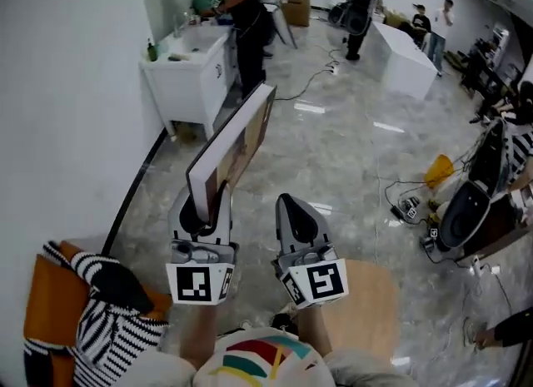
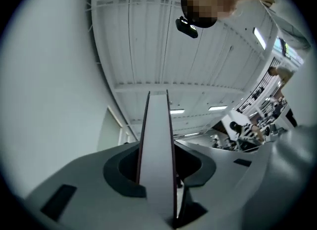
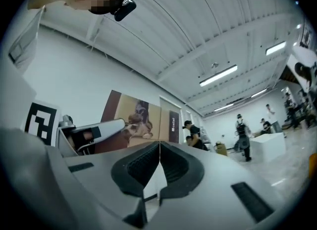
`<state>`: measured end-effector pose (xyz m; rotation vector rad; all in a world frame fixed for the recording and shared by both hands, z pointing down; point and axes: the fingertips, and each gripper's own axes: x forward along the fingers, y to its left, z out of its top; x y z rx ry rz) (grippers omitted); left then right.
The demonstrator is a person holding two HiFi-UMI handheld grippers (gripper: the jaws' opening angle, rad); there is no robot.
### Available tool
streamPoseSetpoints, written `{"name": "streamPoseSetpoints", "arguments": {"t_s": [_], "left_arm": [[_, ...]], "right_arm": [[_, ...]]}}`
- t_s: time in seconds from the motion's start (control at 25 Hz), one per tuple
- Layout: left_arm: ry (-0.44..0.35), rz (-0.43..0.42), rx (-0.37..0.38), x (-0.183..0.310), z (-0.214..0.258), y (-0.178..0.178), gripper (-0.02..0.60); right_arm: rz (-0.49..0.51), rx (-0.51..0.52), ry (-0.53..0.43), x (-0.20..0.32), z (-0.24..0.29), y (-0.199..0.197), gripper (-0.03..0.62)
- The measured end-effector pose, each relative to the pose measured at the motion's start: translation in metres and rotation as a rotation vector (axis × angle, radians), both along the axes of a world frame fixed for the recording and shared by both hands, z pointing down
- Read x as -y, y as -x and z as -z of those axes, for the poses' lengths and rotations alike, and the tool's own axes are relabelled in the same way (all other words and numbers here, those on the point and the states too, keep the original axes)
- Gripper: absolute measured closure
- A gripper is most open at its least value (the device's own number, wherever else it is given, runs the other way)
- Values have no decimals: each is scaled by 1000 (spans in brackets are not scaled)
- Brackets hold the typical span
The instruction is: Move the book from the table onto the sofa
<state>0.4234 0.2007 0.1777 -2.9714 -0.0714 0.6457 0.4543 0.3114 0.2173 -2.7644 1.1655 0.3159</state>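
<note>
The book [image 1: 236, 137] is off the desk and in the air, clamped in the left gripper [image 1: 205, 209], whose jaws are partly closed onto its lower end. The left gripper view shows both pads against the covers with the white page edge running up between them. The rest of the book projects forward and upward, unsupported, over the marble floor [image 1: 350, 152]. The right gripper [image 1: 291, 207] is fully closed with nothing between its jaws. It sits beside the left one, apart from the book, and carries none of the load. The orange seat at lower left, judged to be the sofa [image 1: 43, 300], lies behind and to the left of the book, well apart from it. A striped garment [image 1: 107, 320] covers part of the cushion. A tan surface [image 1: 368, 300] shows beneath the right gripper; it cannot be confirmed as the desk. The main risk is the hold at one end: the book's long overhang could lever it round in the pads or pull it free, and it would fall on hard floor. A second risk is the covers splaying, which would loosen the clamp. A third is placement: if set on the bunched garment, the book could rest tilted and slide off the seat.
</note>
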Motion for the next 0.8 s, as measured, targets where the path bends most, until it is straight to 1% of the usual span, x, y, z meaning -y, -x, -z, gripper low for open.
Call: {"name": "streamPoseSetpoints", "arguments": {"t_s": [0.08, 0.12, 0.24, 0.28, 0.4, 0.48, 0.56, 0.68, 0.8], "left_arm": [[-4, 113, -2, 40, 10, 30, 426], [6, 155, -1, 60, 12, 48, 427], [81, 261, -8, 134, 2, 117, 426], [94, 310, -9, 157, -2, 140, 426], [82, 485, 15, 210, -10, 204, 426], [89, 587, 26, 239, -11, 244, 427], [95, 670, 29, 257, -8, 267, 427], [83, 777, 28, 272, -7, 275, 426], [81, 859, 36, 311, -9, 286, 426]], "right_arm": [[110, 0, -31, 43, 15, 15, 580], [158, 2, -41, 64, 20, 25, 580], [299, 22, -51, 149, 18, 74, 580], [354, 31, -46, 178, 14, 92, 580], [526, 54, -29, 251, 9, 144, 580], [620, 67, -32, 286, 10, 175, 580], [692, 73, -35, 306, 12, 191, 580], [776, 69, -37, 325, 9, 190, 580], [848, 83, -50, 368, 6, 192, 580]]}}
